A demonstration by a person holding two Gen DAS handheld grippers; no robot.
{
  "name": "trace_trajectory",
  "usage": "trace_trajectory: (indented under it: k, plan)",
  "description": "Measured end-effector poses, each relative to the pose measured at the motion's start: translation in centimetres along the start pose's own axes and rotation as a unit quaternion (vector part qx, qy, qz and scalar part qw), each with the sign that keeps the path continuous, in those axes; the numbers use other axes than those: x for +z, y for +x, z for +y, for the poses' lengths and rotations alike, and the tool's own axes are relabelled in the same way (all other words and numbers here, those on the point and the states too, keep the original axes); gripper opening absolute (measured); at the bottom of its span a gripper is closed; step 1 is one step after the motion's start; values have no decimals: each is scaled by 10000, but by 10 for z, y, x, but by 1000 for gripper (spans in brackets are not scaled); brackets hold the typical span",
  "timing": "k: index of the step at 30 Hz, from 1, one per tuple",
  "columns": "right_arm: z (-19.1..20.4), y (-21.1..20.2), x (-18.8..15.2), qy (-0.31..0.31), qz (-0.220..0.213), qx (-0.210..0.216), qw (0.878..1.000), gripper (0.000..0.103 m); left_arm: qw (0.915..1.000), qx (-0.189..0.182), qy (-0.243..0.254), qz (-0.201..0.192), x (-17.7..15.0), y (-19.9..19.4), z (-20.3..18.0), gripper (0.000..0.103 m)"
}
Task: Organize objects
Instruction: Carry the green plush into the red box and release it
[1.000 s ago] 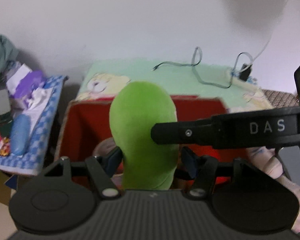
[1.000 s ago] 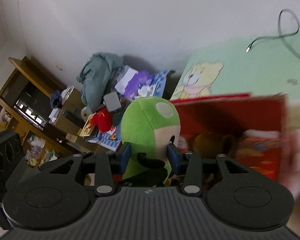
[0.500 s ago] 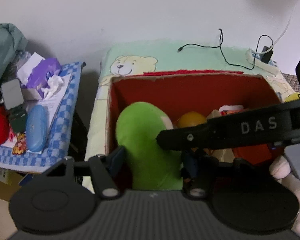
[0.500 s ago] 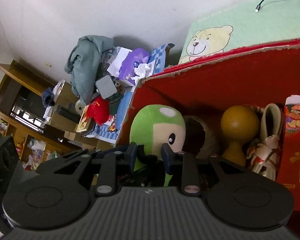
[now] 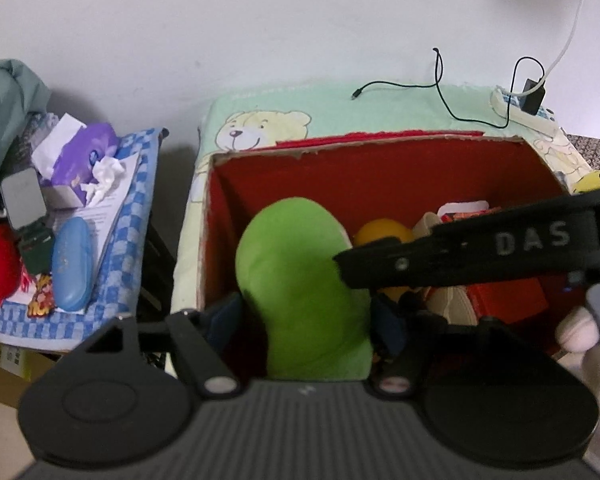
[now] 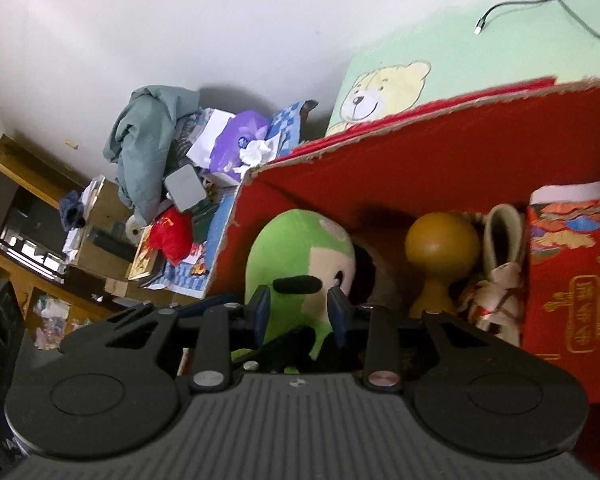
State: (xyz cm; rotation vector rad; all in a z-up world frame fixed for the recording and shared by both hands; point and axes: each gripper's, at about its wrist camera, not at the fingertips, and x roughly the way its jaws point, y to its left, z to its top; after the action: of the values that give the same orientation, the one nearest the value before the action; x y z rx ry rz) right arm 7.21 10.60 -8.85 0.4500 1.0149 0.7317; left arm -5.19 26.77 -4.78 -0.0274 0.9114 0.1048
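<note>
A green plush toy (image 5: 300, 280) stands inside the red cardboard box (image 5: 380, 176) at its left end. My left gripper (image 5: 306, 318) straddles the toy's back. Its jaws are opening, and a thin gap shows between each pad and the plush. From the other side, my right gripper (image 6: 300, 312) pinches the toy's face (image 6: 296, 248) below the black mouth; its jaws are opening a little while the pads still dent the plush. That gripper's black body (image 5: 500, 248) crosses the left wrist view, its tip against the toy.
Beside the toy in the box (image 6: 420, 140) are a yellow-brown gourd (image 6: 440, 240), a pale fabric item (image 6: 500, 248) and a red gold-printed packet (image 6: 572, 300). The box rests on a green bear blanket (image 5: 340, 112). A cluttered blue checked cloth (image 5: 120, 220) lies left; a power strip (image 5: 520, 108) sits far right.
Both grippers carried the green plush down from above the box rim into its left end. The left jaws then spread off the toy's sides.
</note>
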Motion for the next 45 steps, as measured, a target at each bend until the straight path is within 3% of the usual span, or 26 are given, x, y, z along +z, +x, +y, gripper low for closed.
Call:
trace_trajectory:
  k: [9,21,45]
  plan:
    - [-18,-13,-2,27,-294,-512,9982,36,9998,-133,-69,133,-1,7,-4,74]
    - [-41,-30,-8,197,-439,-872,9950,35,9996,75,-93,248,0,14,-7,75]
    - [-47,-58,-19,281,-709,-775,9941,35,9992,291,12,267,8,8,-33,74]
